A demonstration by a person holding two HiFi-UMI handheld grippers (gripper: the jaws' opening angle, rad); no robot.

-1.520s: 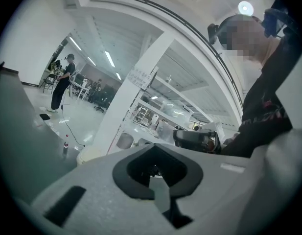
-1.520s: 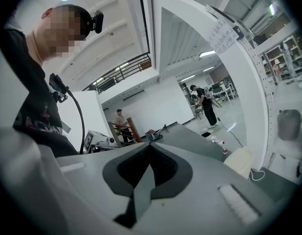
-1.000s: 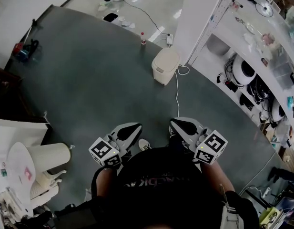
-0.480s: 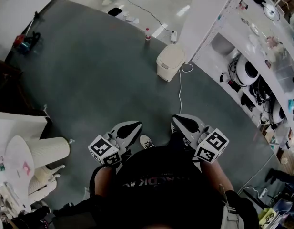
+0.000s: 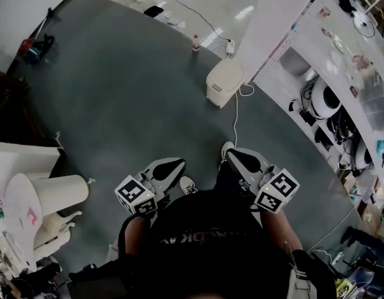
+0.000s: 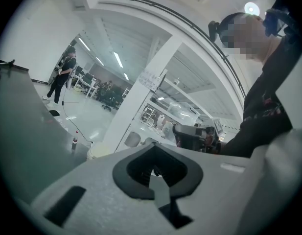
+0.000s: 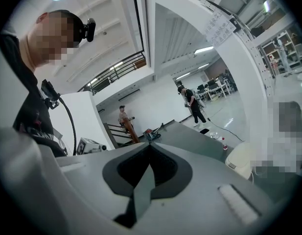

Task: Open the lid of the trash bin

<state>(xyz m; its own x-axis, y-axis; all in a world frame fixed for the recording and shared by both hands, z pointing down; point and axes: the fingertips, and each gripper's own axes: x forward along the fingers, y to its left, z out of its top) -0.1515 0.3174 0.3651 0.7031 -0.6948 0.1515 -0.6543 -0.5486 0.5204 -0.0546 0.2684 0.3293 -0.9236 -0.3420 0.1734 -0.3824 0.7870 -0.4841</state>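
Observation:
The trash bin is cream-coloured, with its lid down. It stands on the grey floor at the foot of a white column, well ahead of both grippers. It shows as a pale shape at the left gripper view's lower left and at the right gripper view's right edge. My left gripper and right gripper are held side by side close in front of the person's body, pointing towards the bin. Both have their jaws together and nothing between them, as the left gripper view and the right gripper view show.
A white cable runs over the floor from the bin towards me. A bottle and a power strip lie beyond the bin. White shelves with devices line the right. A white table and chair stand at the left.
The head view has shifted a little, so the bin sits slightly further right. A foot now shows just ahead of the right gripper. Both grippers stay shut near the body.

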